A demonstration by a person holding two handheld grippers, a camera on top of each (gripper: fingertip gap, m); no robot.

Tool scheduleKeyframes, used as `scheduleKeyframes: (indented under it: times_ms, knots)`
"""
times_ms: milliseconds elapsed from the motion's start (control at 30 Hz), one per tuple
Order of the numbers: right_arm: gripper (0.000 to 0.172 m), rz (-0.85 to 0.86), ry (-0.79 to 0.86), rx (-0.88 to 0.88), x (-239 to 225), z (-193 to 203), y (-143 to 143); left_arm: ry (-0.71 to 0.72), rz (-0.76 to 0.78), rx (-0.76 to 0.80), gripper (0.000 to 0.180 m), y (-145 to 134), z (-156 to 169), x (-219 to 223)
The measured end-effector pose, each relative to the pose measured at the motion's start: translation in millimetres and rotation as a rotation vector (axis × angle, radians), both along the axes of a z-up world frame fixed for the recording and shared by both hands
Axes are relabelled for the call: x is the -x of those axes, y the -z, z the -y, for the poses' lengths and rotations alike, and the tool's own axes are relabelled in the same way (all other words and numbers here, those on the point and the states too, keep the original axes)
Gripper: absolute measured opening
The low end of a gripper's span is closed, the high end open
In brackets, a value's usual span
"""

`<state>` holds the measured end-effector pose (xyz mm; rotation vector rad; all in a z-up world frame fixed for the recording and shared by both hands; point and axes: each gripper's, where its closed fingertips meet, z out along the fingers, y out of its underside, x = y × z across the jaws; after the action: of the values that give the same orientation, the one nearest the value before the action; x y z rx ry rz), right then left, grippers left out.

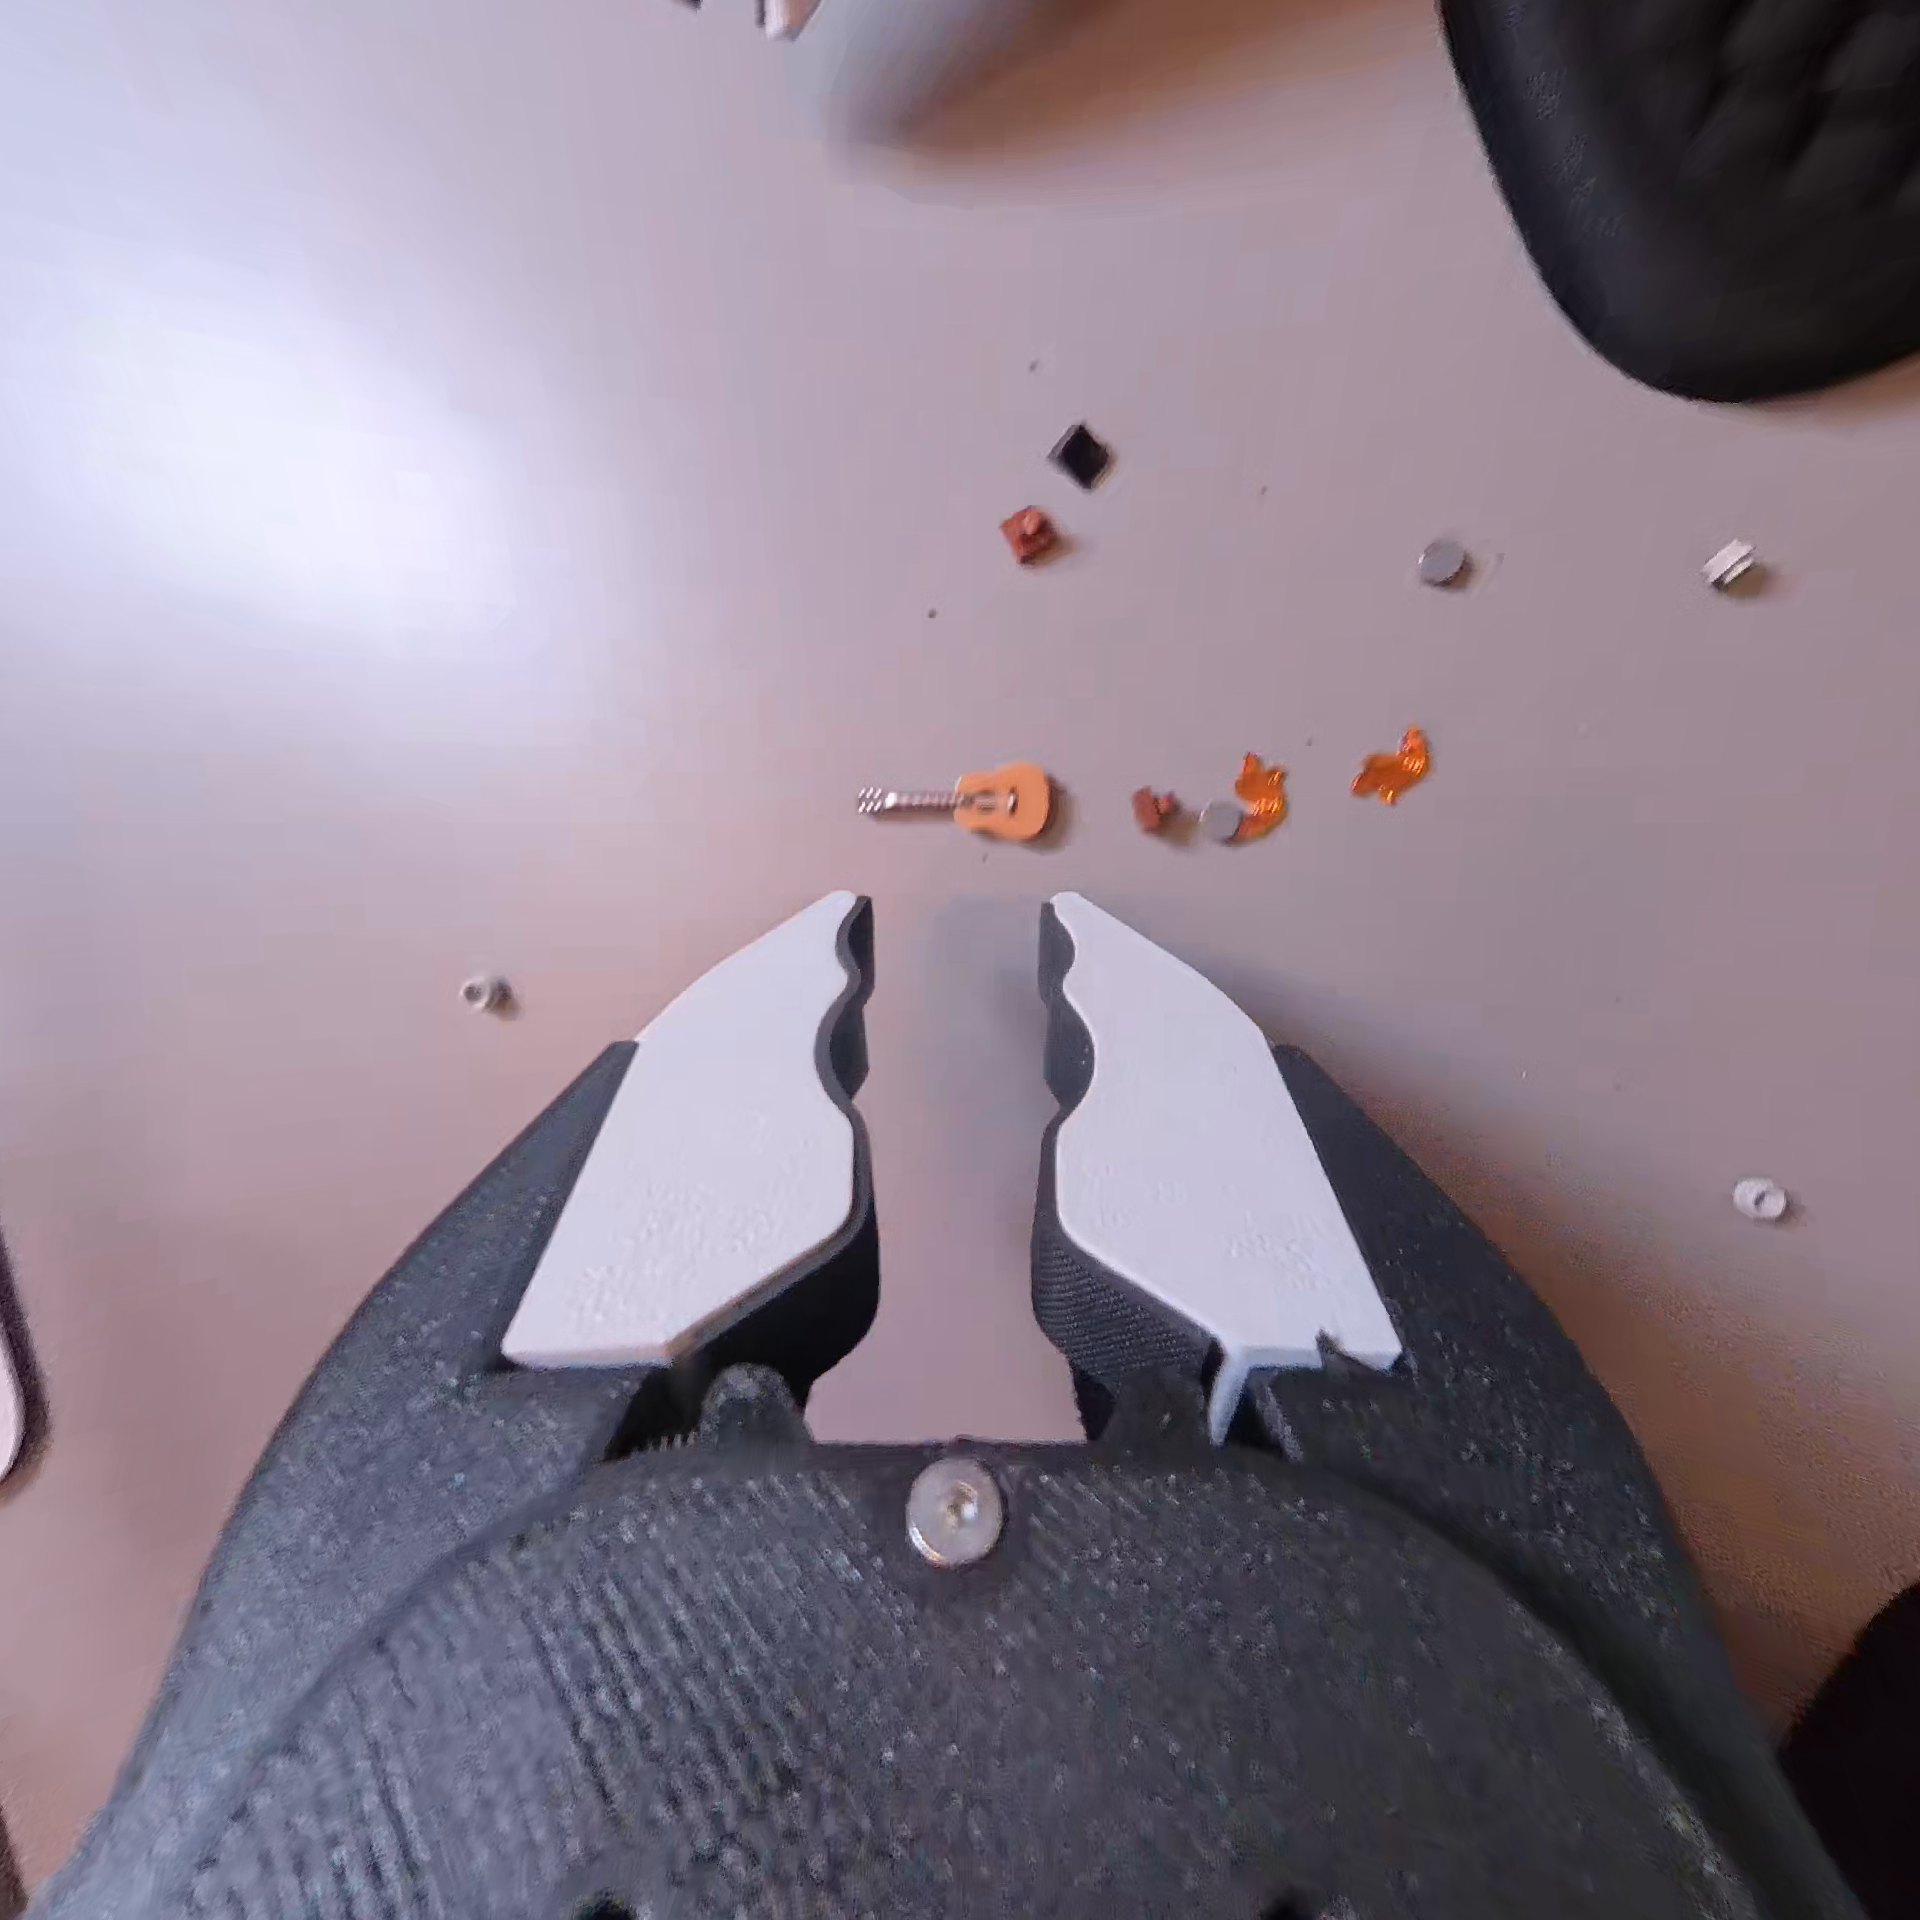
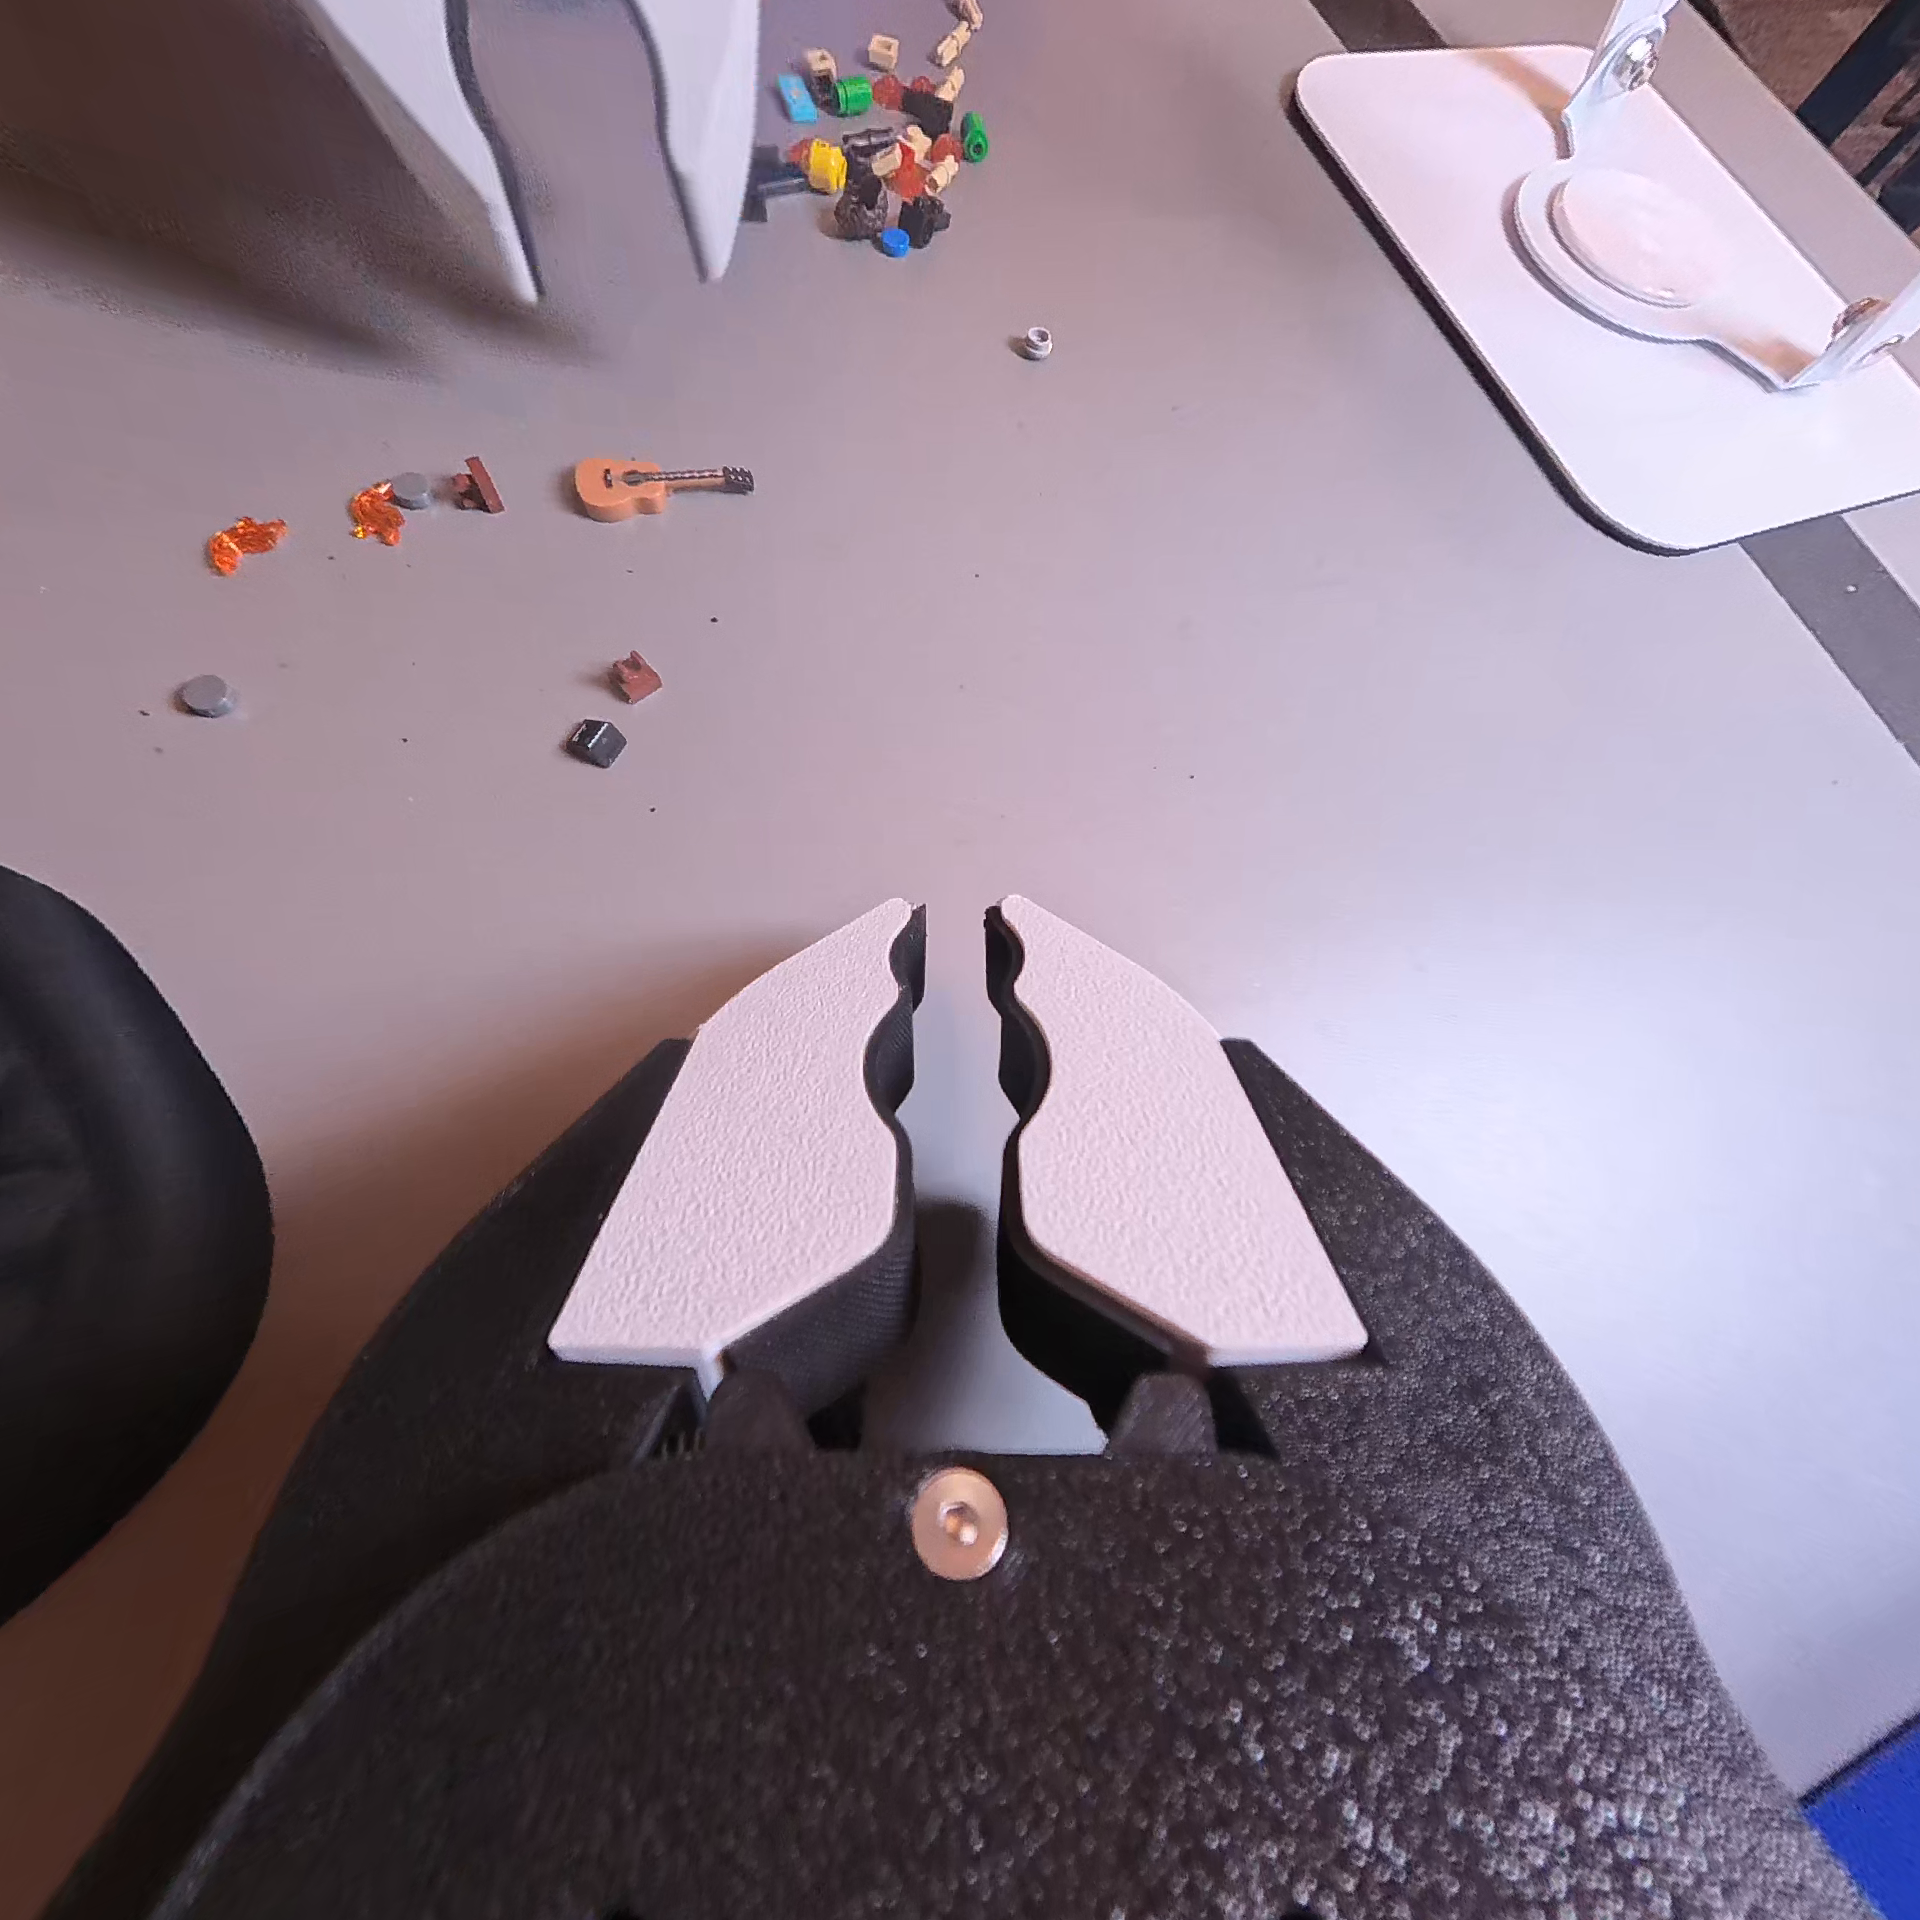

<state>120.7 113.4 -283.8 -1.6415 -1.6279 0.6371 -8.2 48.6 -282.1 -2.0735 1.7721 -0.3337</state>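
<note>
My left gripper [image 1: 956,909] is open and holds nothing. It hovers over the grey table [image 1: 416,520], just short of a small tan toy guitar [image 1: 992,802] lying flat. The guitar also shows in the right wrist view [image 2: 623,486], with the left gripper's white fingers [image 2: 707,156] above and behind it. My right gripper [image 2: 954,914] has its jaws a little apart with nothing between them, over bare table. The nearest pieces to it are a black tile [image 2: 597,743] and a brown piece [image 2: 636,675], off to its left.
Orange clear pieces [image 1: 1392,769], brown bits [image 1: 1034,535], grey round tiles [image 1: 1444,564] and small studs [image 1: 485,992] lie scattered. A pile of coloured bricks [image 2: 894,145] lies farther off. A white base plate with a metal stand [image 2: 1558,312] is at right. A black textured object [image 2: 104,1195] is at left. Left tips to right tips: about 15 centimeters. From the left gripper's tips to the brown piece [image 2: 636,675] is close to 8 centimeters. My left wrist view [image 1: 1022,536] looks at it from another angle.
</note>
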Motion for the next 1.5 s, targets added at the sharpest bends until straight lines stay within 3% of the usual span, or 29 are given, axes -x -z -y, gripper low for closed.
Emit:
scheduleKeyframes:
  times_ms: [67,333,567,600,833,900,1000,1067,1133,1267,1367,1500]
  knots:
    - [0.011,0.000,0.001,0.002,0,0,1,0.008,-0.001,-0.003,0.026,9,2,-9]
    - [0.011,0.003,-0.002,0.001,0,0,1,0.012,0.017,0.013,0.041,24,-3,-20]
    - [0.011,0.008,-0.003,0.000,0,1,2,-0.005,0.034,0.019,0.033,24,-4,-23]
    - [0.011,0.009,-0.003,0.001,0,1,2,0.008,0.029,0.008,0.020,24,-3,-22]
    - [0.011,0.015,-0.005,0.003,0,2,4,0.003,0.021,-0.016,0.020,20,5,-11]
    - [0.011,0.016,-0.005,0.003,0,2,5,-0.006,0.016,-0.056,0.020,8,6,-4]
    - [0.011,0.011,0.002,0.001,-1,0,3,-0.070,-0.010,-0.189,0.020,-40,5,29]
    - [0.011,-0.003,0.000,0.008,0,1,0,-0.205,-0.050,-0.242,0.020,-77,2,75]
    - [0.011,-0.038,-0.023,0.024,3,6,-7,-0.370,-0.128,-0.221,0.020,-95,7,134]
    - [0.014,-0.076,-0.113,0.053,15,30,-17,-0.581,-0.223,-0.090,0.028,-73,29,218]
    - [0.019,-0.004,-0.164,0.059,28,49,-9,-0.634,-0.239,-0.056,0.047,-48,41,235]
    - [0.021,0.156,-0.219,0.071,46,61,9,-0.631,-0.203,-0.147,0.053,-54,43,228]
